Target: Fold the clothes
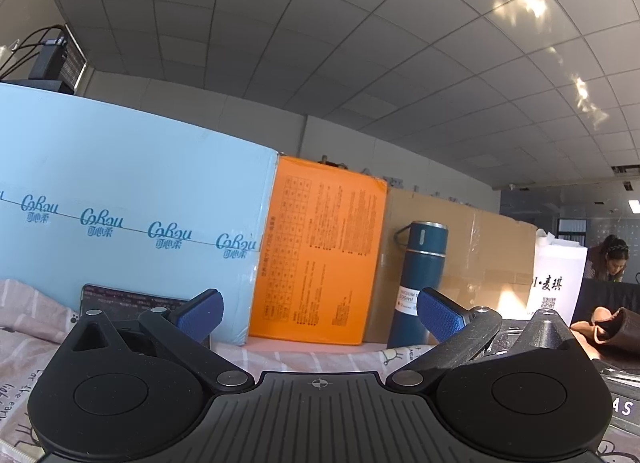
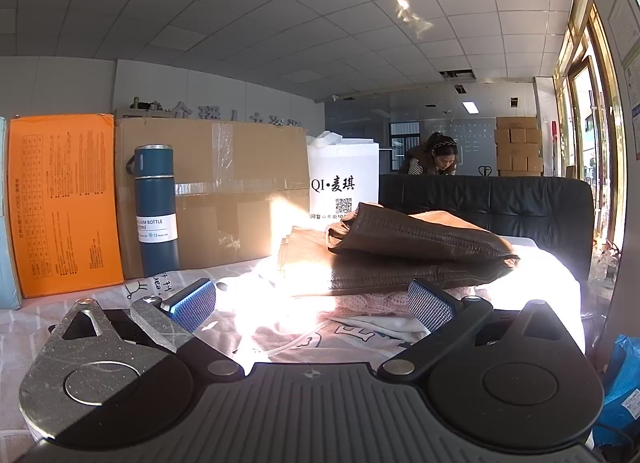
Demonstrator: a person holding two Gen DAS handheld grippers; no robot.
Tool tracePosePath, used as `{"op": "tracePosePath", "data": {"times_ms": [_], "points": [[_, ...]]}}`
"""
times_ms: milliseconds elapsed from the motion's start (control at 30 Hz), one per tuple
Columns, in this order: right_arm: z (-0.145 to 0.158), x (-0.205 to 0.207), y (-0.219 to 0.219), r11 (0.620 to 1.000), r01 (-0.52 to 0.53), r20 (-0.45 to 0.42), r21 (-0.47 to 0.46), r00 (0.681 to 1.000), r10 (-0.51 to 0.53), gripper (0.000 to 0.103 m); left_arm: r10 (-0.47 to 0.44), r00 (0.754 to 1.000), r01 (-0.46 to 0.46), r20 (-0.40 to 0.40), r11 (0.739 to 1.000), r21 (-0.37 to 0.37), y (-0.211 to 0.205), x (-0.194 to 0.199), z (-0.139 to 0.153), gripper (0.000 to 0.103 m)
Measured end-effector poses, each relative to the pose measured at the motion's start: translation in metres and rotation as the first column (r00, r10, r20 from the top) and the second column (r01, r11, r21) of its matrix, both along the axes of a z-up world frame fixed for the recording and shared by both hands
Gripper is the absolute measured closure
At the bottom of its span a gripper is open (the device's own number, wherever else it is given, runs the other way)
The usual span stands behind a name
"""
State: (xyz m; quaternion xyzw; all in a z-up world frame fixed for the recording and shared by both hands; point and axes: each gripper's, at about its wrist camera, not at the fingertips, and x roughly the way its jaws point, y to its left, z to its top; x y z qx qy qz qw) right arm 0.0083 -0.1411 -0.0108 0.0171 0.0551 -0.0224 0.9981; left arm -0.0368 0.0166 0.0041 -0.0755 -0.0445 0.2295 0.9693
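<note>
Office with grid ceiling; patterned sheet [image 2: 48, 323] covers the surface. Right tool [image 2: 312, 303] and left tool [image 1: 320, 311] both spread apart, empty. Brown folded garment [image 2: 416, 251] lies just beyond the right tool. Blue flask [image 2: 154, 203] reads "BOTTLE"; white bag [image 2: 344, 167] reads "QI".

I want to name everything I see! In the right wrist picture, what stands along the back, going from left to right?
Orange box → blue bottle → brown cardboard box → white bag → black sofa back.
</note>
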Motion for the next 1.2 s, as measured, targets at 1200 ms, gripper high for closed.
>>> {"op": "tracePosePath", "data": {"times_ms": [1200], "points": [[0.001, -0.044, -0.042, 0.893, -0.296, 0.269, 0.34, 0.94, 0.209, 0.0, 0.029, 0.991, -0.039, 0.134, 0.996, 0.075, 0.003, -0.076, 0.022, 0.0]]}}
